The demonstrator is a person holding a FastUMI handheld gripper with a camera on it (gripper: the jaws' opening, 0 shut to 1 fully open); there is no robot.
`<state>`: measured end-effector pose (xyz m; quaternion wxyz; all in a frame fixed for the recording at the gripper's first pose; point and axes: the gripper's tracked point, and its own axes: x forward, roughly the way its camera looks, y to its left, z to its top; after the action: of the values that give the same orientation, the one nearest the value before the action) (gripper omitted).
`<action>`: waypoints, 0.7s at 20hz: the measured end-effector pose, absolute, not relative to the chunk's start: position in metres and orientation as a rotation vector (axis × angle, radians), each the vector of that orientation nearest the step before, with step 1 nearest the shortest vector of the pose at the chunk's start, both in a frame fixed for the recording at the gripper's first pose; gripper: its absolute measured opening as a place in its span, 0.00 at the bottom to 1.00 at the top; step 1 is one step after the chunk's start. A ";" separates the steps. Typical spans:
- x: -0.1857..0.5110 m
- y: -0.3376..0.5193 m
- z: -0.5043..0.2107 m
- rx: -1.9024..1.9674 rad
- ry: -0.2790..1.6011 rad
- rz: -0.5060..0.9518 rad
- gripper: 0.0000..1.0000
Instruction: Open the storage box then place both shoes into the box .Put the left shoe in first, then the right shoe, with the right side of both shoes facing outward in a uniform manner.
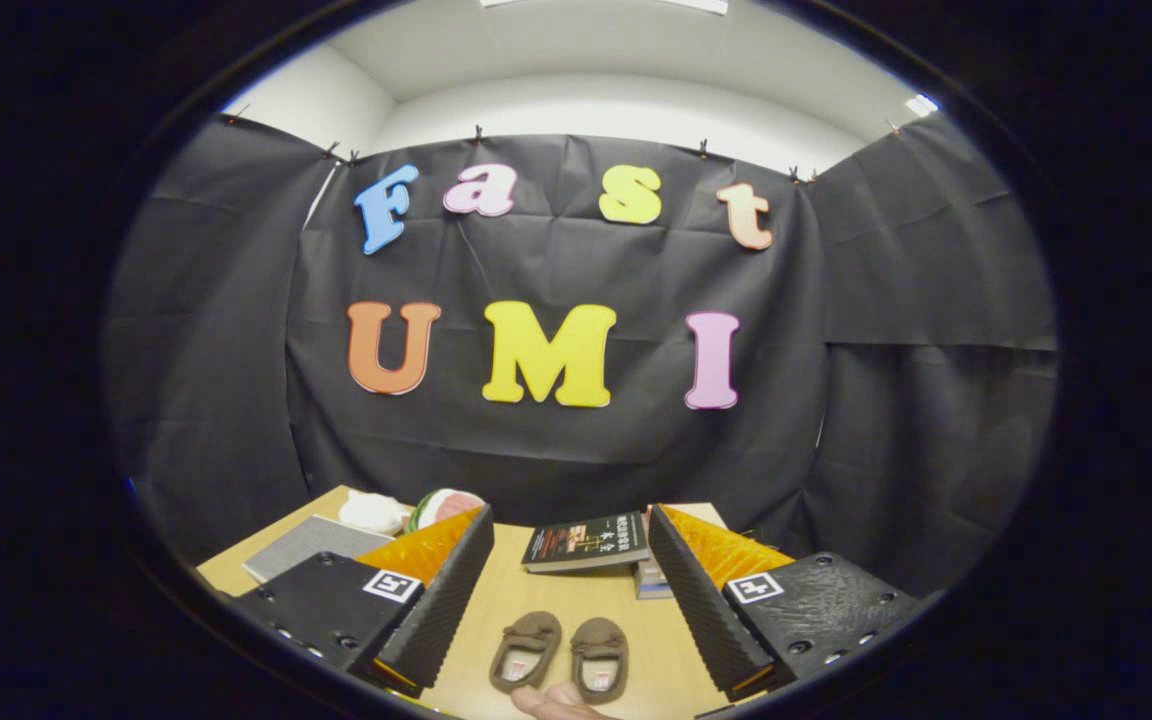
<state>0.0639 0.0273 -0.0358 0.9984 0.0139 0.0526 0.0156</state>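
The pale wooden tabletop [536, 610] runs back to the black cloth wall. The hand-held gripper [566, 590] hangs released, its ridged fingers spread wide. Between them lie two soft brown shoes [561, 655] side by side, bare wood around them. Beyond lie a dark book [586, 543], a grey pad [301, 545] and a fingertip [556, 702].

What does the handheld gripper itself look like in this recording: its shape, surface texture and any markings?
The gripper has two long wedge-shaped jaws, open, with ribbed inner faces. Each jaw sits on a flat dark mounting block with round screw holes, and each block carries a small square white tag with a black fiducial pattern. No cables are visible. Part of a bare hand shows near the shoes; no sleeve is visible.
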 end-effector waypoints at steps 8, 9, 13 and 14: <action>0.127 0.109 -0.124 0.050 0.298 0.185 0.95; 0.134 0.126 -0.137 0.081 0.334 0.230 0.95; 0.153 0.199 -0.192 0.262 0.526 0.430 0.95; 0.155 0.213 -0.206 0.304 0.575 0.465 0.96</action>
<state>0.1546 0.2133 -0.2065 0.9211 0.1481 0.2799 0.2265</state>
